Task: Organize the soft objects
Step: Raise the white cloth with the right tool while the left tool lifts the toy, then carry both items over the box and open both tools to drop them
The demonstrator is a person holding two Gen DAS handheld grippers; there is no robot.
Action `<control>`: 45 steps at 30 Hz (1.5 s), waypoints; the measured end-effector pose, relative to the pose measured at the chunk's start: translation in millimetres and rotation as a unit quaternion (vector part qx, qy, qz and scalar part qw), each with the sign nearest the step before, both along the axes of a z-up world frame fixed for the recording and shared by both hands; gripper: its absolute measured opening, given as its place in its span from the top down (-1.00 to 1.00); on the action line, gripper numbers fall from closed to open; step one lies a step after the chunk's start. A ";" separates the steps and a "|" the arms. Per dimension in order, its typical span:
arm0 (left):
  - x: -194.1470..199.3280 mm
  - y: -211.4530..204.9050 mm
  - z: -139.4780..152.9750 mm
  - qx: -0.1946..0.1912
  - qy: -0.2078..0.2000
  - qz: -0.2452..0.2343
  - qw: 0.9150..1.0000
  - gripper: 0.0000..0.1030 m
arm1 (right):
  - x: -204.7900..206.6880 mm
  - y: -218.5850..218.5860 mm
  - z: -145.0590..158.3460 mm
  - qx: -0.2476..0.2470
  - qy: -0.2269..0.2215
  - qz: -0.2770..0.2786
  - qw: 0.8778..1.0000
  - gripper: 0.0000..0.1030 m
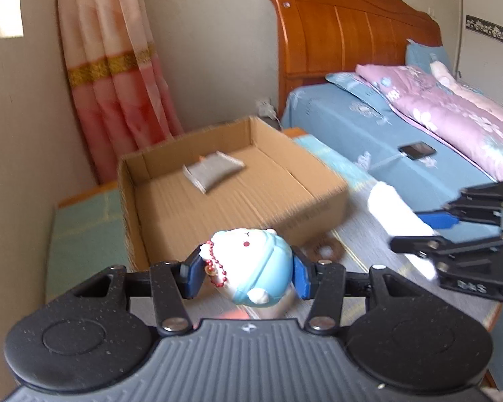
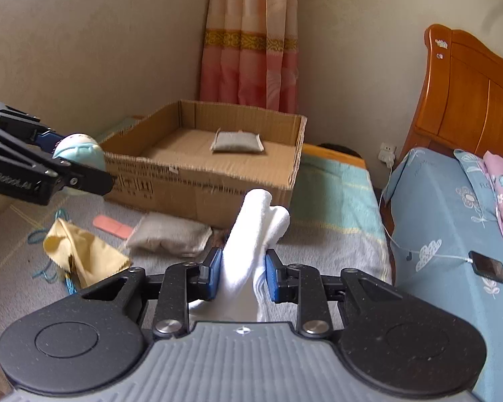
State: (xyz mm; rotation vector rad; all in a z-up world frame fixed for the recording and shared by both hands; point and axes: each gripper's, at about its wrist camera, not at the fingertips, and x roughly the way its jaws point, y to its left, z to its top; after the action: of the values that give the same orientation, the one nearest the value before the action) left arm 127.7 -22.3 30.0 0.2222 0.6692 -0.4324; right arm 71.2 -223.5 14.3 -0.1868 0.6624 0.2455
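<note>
Left gripper [image 1: 248, 273] pinches the toy [image 1: 251, 264], right gripper [image 2: 244, 276] the sock [image 2: 251, 244]; clear the box [image 2: 198, 174] wall at frame centre before releasing.

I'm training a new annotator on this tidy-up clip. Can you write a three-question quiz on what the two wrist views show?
1. True or false: the cardboard box already holds one grey pouch.
2. What is the left gripper shut on?
A. a yellow cloth
B. a blue-and-white plush toy
C. a phone
3. Fill in: the right gripper is shut on a white ____.

Key
1. True; a second grey pouch lies on the mat outside the box.
2. B, the plush toy with a red bead chain.
3. Cloth: the white cloth sticks up between the pads.
</note>
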 end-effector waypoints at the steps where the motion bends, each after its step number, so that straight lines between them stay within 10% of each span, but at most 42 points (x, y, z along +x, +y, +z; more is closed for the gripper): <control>1: 7.3 -0.2 2.7 0.002 -0.005 0.002 1.000 0.02 | 1.8 0.1 3.5 -0.001 -0.005 0.002 1.000 0.38; 11: 106.9 -2.2 8.7 0.021 -0.013 0.034 0.999 -0.01 | 29.8 4.6 23.6 -0.009 -0.030 0.013 0.999 0.38; 15: 144.9 2.0 -5.2 0.015 -0.020 0.074 0.997 -0.96 | 41.4 6.7 25.8 -0.013 -0.033 0.013 0.999 0.38; 19: 151.6 12.3 -15.7 0.002 -0.025 0.105 0.994 -0.97 | 49.0 11.1 27.9 -0.018 -0.037 0.015 0.999 0.38; 45: -39.9 73.9 -23.0 -0.008 -0.055 0.156 0.986 -0.98 | 178.3 59.2 43.4 -0.026 -0.011 0.017 0.999 0.38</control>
State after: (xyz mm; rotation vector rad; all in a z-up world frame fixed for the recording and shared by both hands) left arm 87.8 51.5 7.0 0.1217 0.5795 -0.1232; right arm 249.5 -164.3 57.7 -0.2513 0.6444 0.2593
